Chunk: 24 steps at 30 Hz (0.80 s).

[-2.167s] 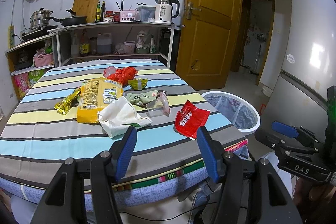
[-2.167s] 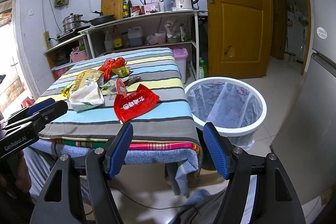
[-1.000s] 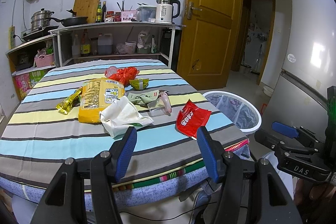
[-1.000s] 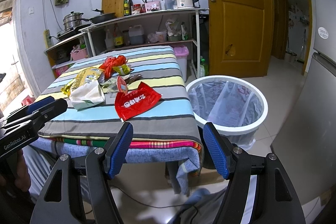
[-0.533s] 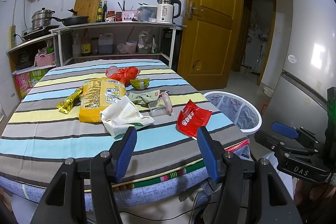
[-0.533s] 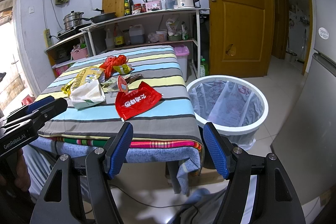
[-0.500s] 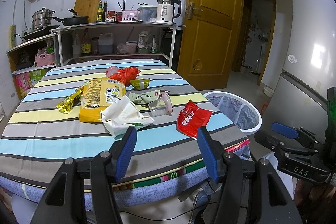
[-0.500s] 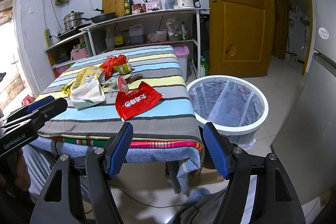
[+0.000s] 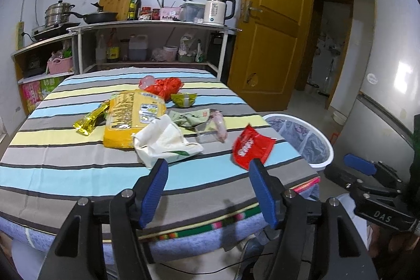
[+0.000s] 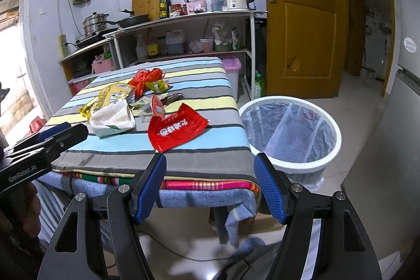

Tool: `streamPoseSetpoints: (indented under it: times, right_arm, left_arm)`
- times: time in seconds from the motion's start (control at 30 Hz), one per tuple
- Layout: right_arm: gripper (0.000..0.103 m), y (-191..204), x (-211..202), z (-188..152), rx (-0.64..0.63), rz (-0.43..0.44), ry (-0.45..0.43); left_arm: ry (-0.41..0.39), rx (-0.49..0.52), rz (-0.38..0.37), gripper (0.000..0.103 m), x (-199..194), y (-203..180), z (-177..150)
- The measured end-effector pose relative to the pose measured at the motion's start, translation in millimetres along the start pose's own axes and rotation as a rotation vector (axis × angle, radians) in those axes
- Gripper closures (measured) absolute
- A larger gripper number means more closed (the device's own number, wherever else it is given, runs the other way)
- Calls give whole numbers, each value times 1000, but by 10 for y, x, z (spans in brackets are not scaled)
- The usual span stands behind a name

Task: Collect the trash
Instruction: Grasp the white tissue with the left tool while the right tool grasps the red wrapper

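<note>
Red snack wrapper (image 10: 177,130) lies flat at the near right corner of the striped table (image 9: 65,175), closest to the white bin (image 10: 291,138) on the floor just beside the table. Other litter sits further in: white paper bag (image 9: 165,141), yellow packet (image 9: 131,120). Left gripper (image 9: 206,190) jaws opening, nothing between them; right gripper (image 10: 211,188) spread wide, empty. Step judged: approach, nothing collected yet. Next move likely needs a low, flat pinch on the wrapper's edge.
</note>
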State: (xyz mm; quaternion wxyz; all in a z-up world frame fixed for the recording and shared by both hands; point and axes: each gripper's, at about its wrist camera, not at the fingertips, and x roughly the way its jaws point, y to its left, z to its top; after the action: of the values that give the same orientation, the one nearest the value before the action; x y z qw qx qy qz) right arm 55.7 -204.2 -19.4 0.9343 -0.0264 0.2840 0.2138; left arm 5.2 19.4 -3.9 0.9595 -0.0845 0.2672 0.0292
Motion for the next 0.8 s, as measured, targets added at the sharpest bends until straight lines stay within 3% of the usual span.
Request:
streamPoseSetpoints:
  times: [0.33,0.73,0.8]
  right_arm:
    - [33,205,287,175,-64,69,23]
    - [33,482,827,301,-117,130,86]
    - [33,494,911,315,-112,134,102]
  left_arm:
    - [19,-22,109,37,297,392,110]
    - [80,-59,76,37,658,680,229]
    - [90,-65,75,41,704,698,237]
